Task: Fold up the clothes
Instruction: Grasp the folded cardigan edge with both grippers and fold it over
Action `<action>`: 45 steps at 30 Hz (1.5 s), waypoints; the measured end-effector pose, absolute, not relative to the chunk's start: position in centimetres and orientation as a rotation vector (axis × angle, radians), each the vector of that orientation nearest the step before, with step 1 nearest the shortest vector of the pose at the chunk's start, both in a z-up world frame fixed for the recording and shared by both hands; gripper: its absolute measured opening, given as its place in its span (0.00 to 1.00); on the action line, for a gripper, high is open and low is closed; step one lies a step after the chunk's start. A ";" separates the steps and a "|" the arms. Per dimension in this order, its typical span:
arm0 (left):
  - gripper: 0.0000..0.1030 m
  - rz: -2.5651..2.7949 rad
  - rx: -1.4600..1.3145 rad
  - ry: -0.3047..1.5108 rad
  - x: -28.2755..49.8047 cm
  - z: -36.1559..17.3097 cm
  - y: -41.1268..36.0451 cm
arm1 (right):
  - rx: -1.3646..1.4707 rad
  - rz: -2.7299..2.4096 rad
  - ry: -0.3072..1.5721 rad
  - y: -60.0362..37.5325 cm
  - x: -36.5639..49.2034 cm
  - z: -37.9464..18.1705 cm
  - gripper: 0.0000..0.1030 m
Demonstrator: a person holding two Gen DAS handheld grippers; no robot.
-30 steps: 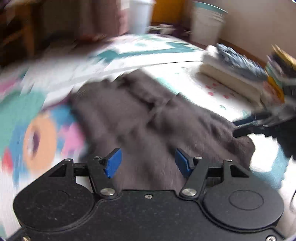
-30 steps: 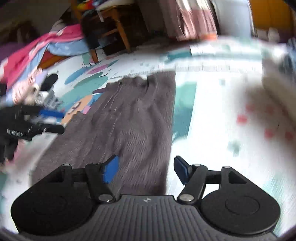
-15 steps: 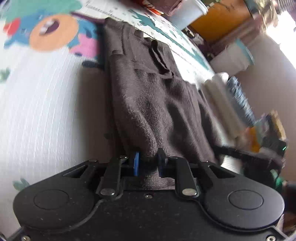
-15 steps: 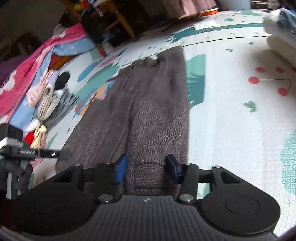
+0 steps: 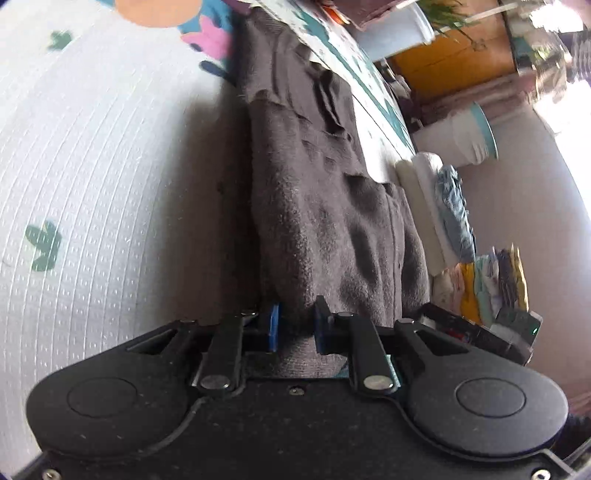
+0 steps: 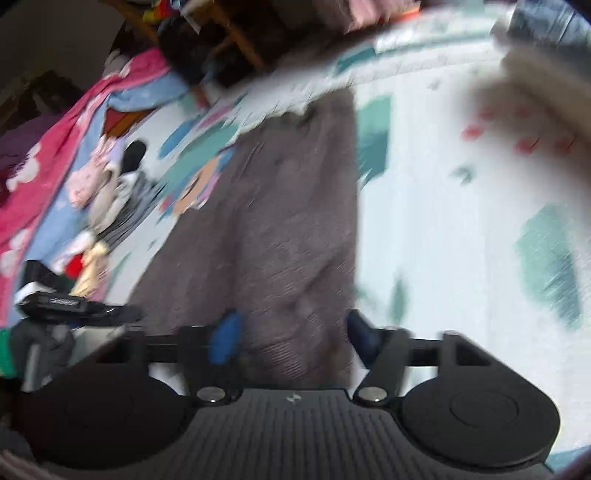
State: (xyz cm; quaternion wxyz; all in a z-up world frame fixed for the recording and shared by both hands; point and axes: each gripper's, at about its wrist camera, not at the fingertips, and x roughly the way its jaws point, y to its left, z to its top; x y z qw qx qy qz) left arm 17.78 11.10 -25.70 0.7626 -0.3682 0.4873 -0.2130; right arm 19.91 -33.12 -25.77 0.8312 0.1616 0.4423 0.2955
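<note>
A dark brown knitted sweater [image 5: 325, 206] lies lengthwise on a patterned play mat [image 5: 110, 184]. My left gripper [image 5: 295, 326] is shut on the sweater's near hem, its blue pads pinching a bunched fold. In the right wrist view the same sweater [image 6: 291, 221] runs away from me, blurred by motion. My right gripper [image 6: 291, 336] has its jaws opening, with the ribbed hem lying between the spread pads and neither pad pressing on it. The left gripper [image 6: 74, 310] shows at the left edge of that view.
Folded white and blue laundry [image 5: 439, 206] and a stack of coloured clothes [image 5: 491, 284] lie right of the sweater. A white bin [image 5: 461, 136] stands by the wall. Pink and blue bedding [image 6: 55, 166], loose small garments [image 6: 110, 192] and a wooden chair [image 6: 229, 33] crowd the left.
My left gripper closed on the sweater's hem and rolled, staying shut since. My right gripper narrowed around the other hem corner half a second ago and has spread apart again.
</note>
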 end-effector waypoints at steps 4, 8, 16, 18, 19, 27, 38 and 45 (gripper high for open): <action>0.14 -0.512 -0.866 1.025 17.2 -26.0 11.7 | 0.520 0.715 0.936 -32.6 20.1 -27.3 0.52; 0.14 -0.517 -0.909 0.992 16.5 -26.0 12.1 | 0.572 0.797 0.995 -32.5 20.9 -28.3 0.26; 0.51 -0.537 -0.757 0.980 17.7 -25.1 11.8 | 0.442 0.770 0.903 -35.1 20.4 -27.4 0.50; 0.51 -0.549 -0.718 0.976 18.3 -25.0 11.3 | 0.463 0.787 0.898 -35.2 20.4 -28.2 0.51; 0.49 -0.551 -0.701 0.980 18.7 -25.2 11.1 | 0.468 0.797 0.893 -35.0 20.5 -28.6 0.51; 0.10 -0.597 -0.706 1.001 19.1 -26.4 10.9 | 0.311 0.928 0.950 -31.1 20.7 -28.6 0.19; 0.09 -0.569 -0.768 1.046 17.1 -27.0 11.1 | 0.392 0.830 1.013 -36.2 19.3 -27.3 0.46; 0.22 -0.560 -0.726 1.071 17.5 -26.4 11.3 | 0.680 0.767 0.908 -36.6 22.0 -29.5 0.30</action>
